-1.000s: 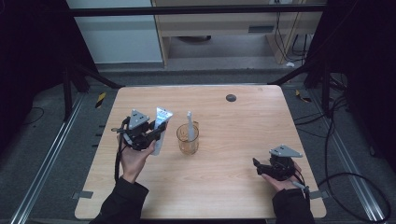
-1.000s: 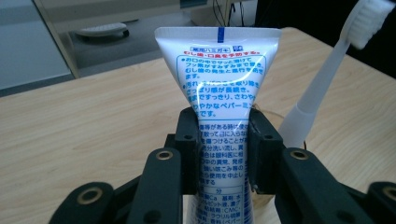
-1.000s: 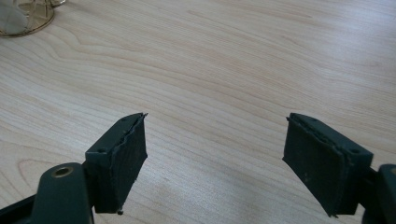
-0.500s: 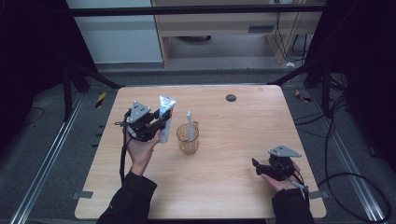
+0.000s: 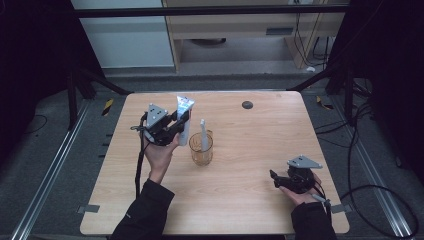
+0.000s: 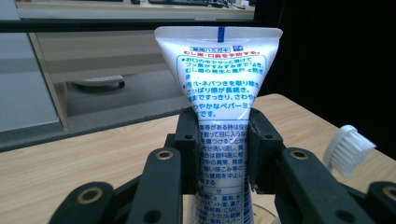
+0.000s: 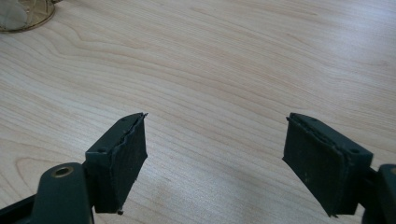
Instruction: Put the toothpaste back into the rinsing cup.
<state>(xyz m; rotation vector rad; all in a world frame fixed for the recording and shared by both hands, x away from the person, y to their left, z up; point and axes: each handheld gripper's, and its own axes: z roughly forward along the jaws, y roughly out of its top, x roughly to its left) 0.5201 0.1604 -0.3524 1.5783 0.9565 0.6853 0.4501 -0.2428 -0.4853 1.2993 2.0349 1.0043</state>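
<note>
While the left gripper is raised above the counter, its 2 jaws are clamped on a white toothpaste tube, which stands upright between them with its flat crimped end on top. From the left gripper view, the tube shows blue and red print, and the jaws press on its middle from both sides. Just beside the tube, nearer the counter's centre, stands an amber glass cup with a toothbrush upright in it; the white bristles appear at the right in the left gripper view. Well apart, near the counter's front right corner, the right gripper rests low in the person's hand. Its jaws stand wide apart over bare wood, holding nothing.
</note>
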